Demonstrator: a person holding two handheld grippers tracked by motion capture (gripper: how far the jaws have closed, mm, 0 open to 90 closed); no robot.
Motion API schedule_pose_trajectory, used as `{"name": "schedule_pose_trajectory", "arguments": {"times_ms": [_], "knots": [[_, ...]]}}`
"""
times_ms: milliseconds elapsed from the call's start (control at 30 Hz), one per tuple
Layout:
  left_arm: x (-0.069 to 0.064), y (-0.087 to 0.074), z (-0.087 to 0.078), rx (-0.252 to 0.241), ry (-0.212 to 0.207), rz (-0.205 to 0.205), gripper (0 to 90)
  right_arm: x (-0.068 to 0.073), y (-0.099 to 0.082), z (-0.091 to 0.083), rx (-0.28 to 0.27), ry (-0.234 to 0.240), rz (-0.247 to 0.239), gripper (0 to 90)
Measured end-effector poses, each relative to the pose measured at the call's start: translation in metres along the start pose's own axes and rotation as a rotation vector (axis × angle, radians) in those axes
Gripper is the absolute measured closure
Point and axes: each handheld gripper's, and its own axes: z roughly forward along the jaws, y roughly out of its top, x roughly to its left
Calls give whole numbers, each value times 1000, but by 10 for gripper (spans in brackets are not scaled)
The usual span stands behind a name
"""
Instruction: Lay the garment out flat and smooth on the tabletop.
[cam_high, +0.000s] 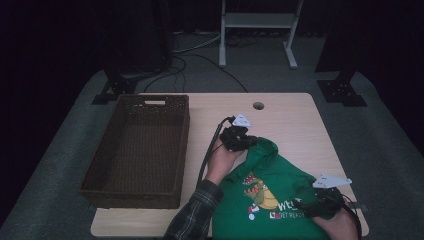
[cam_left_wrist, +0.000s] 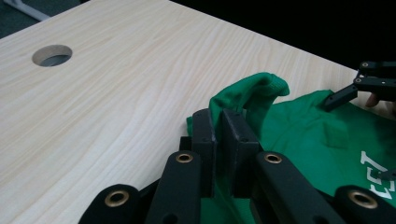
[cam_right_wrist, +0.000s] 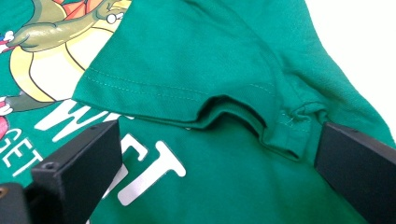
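The room is dark. A wood table (cam_high: 295, 120) stands on a grey rug (cam_high: 380, 130). Behind it are a white stand (cam_high: 255, 22) and cables (cam_high: 200, 55).

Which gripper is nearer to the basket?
Left. The left gripper grips the shirt just right of the basket; the right gripper is over the shirt's far side.

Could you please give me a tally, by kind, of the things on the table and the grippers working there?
Green T-shirt: 1
Brown wicker basket: 1
Grippers: 2, the left gripper shut on a fold of the shirt, the right gripper open over it
Total: 4
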Motion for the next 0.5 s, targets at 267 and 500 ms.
{"name": "schedule_pose_trajectory", "arguments": {"times_ms": [267, 500], "knots": [[10, -1, -3, -11, 22, -22, 843, 0, 0, 0, 0, 0, 0, 0], [19, 0, -7, -19, 47, -38, 843, 0, 0, 0, 0, -1, 0, 0]]}}
